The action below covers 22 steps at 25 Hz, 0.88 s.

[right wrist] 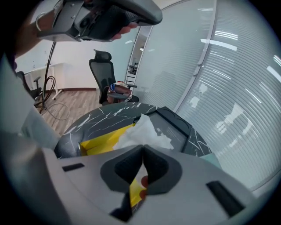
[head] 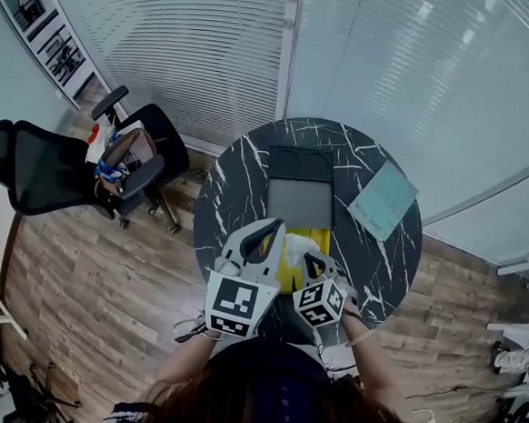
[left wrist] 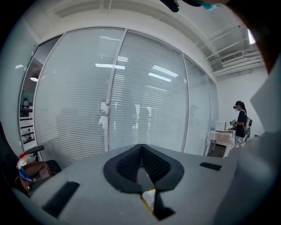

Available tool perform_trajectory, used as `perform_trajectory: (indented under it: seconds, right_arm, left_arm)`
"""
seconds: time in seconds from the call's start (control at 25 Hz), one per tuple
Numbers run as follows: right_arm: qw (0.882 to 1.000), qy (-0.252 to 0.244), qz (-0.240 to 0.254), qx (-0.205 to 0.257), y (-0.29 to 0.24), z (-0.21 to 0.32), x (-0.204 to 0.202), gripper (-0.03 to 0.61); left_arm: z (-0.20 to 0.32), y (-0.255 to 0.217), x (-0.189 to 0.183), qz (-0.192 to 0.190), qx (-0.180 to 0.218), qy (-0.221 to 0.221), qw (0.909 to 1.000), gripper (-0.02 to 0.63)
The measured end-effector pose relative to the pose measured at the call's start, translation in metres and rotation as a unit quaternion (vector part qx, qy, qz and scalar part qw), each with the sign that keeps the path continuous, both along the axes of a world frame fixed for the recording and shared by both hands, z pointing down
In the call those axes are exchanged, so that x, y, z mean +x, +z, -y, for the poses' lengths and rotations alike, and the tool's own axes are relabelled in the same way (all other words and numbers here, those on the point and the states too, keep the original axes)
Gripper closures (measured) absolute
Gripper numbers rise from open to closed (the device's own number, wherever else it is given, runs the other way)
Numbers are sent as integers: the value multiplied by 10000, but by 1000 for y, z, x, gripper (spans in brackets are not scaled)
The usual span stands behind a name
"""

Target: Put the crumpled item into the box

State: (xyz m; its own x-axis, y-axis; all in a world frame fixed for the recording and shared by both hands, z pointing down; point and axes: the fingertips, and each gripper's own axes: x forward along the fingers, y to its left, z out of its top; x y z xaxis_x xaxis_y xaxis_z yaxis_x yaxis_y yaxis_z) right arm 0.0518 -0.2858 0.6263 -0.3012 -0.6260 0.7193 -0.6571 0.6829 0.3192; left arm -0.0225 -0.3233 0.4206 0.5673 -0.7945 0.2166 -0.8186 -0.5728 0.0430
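Observation:
A white crumpled paper [head: 300,245] [right wrist: 145,129] stands up out of an open yellow box [head: 287,267] [right wrist: 103,139] on the round black marble table [head: 234,190]. My right gripper [head: 312,258] [right wrist: 142,148] is shut right at the paper's near edge and seems to pinch it; the contact is hidden behind the jaws. My left gripper [head: 275,225] [left wrist: 141,147] is shut with nothing between its pads. It is held beside the box's left side, tilted up toward the blinds. The yellow box shows just under its jaws.
A dark tray [head: 299,200] [right wrist: 175,125] lies just beyond the yellow box, and a teal sheet [head: 384,199] lies at the table's right. Two black office chairs [head: 40,168] [head: 141,155] stand to the left on the wood floor. A person [left wrist: 240,123] stands far off behind glass.

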Motion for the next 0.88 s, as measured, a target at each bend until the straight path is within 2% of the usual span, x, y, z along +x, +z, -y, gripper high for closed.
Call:
perform_trajectory:
  seconds: [0.88]
  right_arm:
    - [9912,-529,-597,-1060,85,3,-4,552]
  left_arm:
    - [4,19,-33,178,-229,-500,9983,588]
